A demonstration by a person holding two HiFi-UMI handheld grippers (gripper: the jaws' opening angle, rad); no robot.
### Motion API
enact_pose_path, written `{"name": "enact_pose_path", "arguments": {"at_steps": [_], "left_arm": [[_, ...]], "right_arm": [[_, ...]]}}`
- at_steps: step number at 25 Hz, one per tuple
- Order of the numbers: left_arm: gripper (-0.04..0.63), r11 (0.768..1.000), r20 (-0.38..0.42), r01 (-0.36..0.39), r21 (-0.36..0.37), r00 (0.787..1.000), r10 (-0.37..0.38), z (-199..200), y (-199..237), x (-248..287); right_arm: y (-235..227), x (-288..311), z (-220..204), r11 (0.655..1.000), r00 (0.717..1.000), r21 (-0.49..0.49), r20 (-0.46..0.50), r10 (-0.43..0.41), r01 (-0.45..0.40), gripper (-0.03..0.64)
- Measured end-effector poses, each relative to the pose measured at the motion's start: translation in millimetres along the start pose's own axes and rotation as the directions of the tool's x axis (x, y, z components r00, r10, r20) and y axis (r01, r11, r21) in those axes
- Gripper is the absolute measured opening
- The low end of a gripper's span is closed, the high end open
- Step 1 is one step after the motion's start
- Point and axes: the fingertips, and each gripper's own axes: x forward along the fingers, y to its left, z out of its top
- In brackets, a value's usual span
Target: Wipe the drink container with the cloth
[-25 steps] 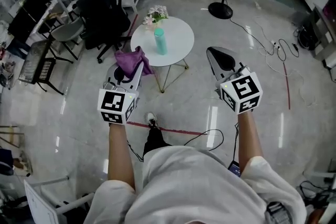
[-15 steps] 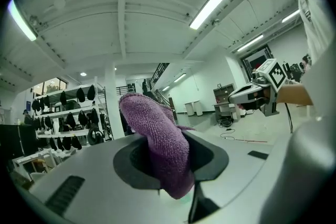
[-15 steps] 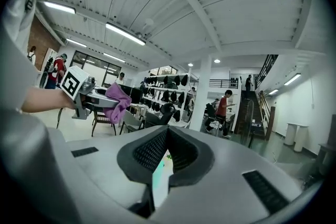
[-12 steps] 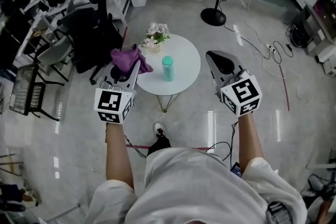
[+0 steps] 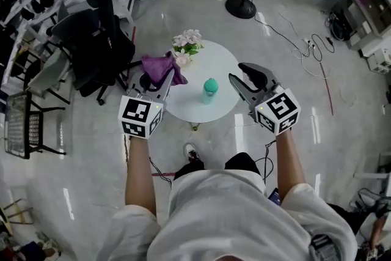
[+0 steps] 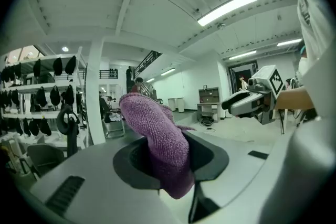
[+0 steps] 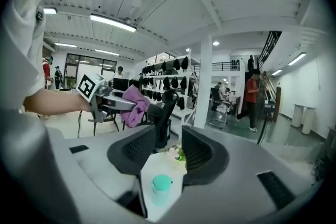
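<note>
On the round table (image 5: 223, 64) the drink container (image 5: 209, 89) stands upright and untouched, so you're at the approach. Your left gripper (image 5: 160, 81) is clenched on the purple cloth (image 5: 160, 66). Your right gripper (image 5: 239, 74) has just been opening (nothing between its jaws), so next steady the container with it.

The head camera looks steeply down onto the round white counter (image 5: 223, 67), with the left tool (image 5: 157, 81) and right tool (image 5: 237, 71) at its near rim. Each tool camera rides behind its own jaws, facing nearly level. The left one, close behind the purple cloth (image 6: 160, 139), catches the right tool opposite. The right one, its empty jaws just opening, sights the counter and teal drink container (image 7: 161, 187), both shared with the head camera.
</note>
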Motion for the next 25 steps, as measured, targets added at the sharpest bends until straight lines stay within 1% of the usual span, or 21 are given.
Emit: {"name": "enact_pose_path", "arguments": {"at_steps": [3, 5, 6, 8, 10, 12, 16, 19, 21, 22, 23, 25], "left_arm": [[0.137, 0.997, -0.035, 0.061, -0.05, 0.997, -0.062, -26.3, 1.6, 24.8], [0.137, 0.992, -0.075, 0.1, -0.071, 0.992, -0.106, -47.9, -4.1, 42.2], [0.137, 0.99, -0.098, 0.119, -0.08, 0.987, -0.127, -59.9, -7.8, 50.7], [0.137, 0.984, -0.146, 0.149, -0.097, 0.976, -0.162, -84.6, -14.4, 67.9], [0.137, 0.978, -0.188, 0.171, -0.116, 0.963, -0.191, -107.8, -19.2, 86.1], [0.137, 0.971, -0.226, 0.193, -0.138, 0.949, -0.221, -129.1, -27.6, 103.3], [0.137, 0.953, -0.283, 0.259, -0.158, 0.913, -0.295, -159.5, -50.8, 128.4], [0.137, 0.928, -0.313, 0.328, -0.175, 0.875, -0.369, -176.5, -69.3, 142.2], [0.137, 0.917, -0.336, 0.356, -0.18, 0.854, -0.398, -188.1, -79.7, 148.8], [0.137, 0.916, -0.345, 0.357, -0.185, 0.849, -0.401, -193.4, -82.1, 151.5], [0.135, 0.916, -0.352, 0.35, -0.195, 0.847, -0.399, -198.5, -82.2, 153.6], [0.137, 0.917, -0.364, 0.326, -0.229, 0.845, -0.391, -208.8, -79.4, 157.2]], "right_arm": [[5.9, 29.2, -35.0, 0.997, 0.993, -0.012, -0.094, 0.073, -0.075, 0.237], [10.4, 48.9, -63.7, 0.991, 0.977, -0.017, -0.171, 0.13, -0.135, 0.287], [13.5, 58.7, -80.0, 0.985, 0.963, -0.021, -0.215, 0.161, -0.17, 0.311], [20.0, 77.3, -113.1, 0.969, 0.926, -0.042, -0.309, 0.218, -0.242, 0.35], [23.2, 93.5, -143.7, 0.949, 0.883, -0.07, -0.394, 0.257, -0.307, 0.366], [22.0, 104.1, -169.6, 0.928, 0.843, -0.09, -0.456, 0.285, -0.362, 0.375], [18.6, 122.2, -198.6, 0.878, 0.786, -0.104, -0.503, 0.359, -0.467, 0.374], [23.4, 134.6, -211.2, 0.818, 0.732, -0.121, -0.531, 0.426, -0.563, 0.369], [29.1, 138.2, -217.0, 0.786, 0.702, -0.114, -0.54, 0.465, -0.608, 0.348], [31.4, 138.7, -218.3, 0.777, 0.694, -0.107, -0.537, 0.48, -0.621, 0.333], [32.7, 138.9, -218.8, 0.773, 0.691, -0.1, -0.53, 0.492, -0.627, 0.334], [33.2, 138.7, -218.3, 0.771, 0.695, -0.089, -0.507, 0.51, -0.631, 0.333]]}}
